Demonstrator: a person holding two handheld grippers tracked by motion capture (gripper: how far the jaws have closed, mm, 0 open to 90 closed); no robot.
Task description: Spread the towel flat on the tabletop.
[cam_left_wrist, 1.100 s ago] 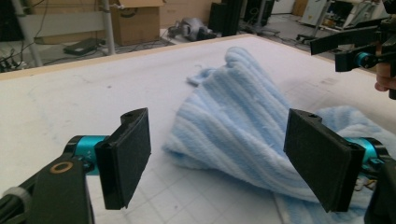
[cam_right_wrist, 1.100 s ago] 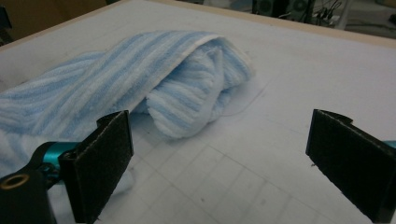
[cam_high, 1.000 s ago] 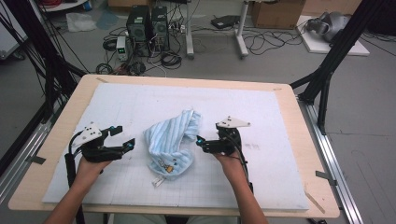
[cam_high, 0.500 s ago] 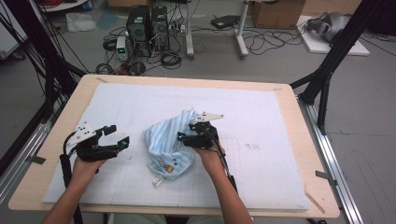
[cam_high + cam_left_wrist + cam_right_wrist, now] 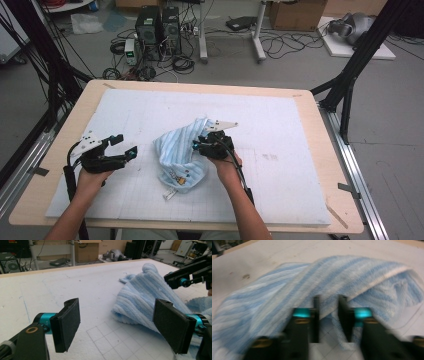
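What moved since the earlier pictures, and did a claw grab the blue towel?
The right gripper slid left onto the blue towel, and its jaws have just been closing around a fold of it. The left gripper stayed open beside the towel. The towel lies in the same spot on the table.

Your towel (image 5: pixel 181 152) was pale blue with lighter, whitish ribbed stripes, and it carried a small yellow-and-brown printed motif near its lower edge, with a white tag below that. Your two grippers (image 5: pixel 129 153) (image 5: pixel 197 146) were black with turquoise fittings at the jaws. The worktop (image 5: pixel 305 107) was light wood, covered by a white mat (image 5: pixel 280 130) ruled with a faint grid.
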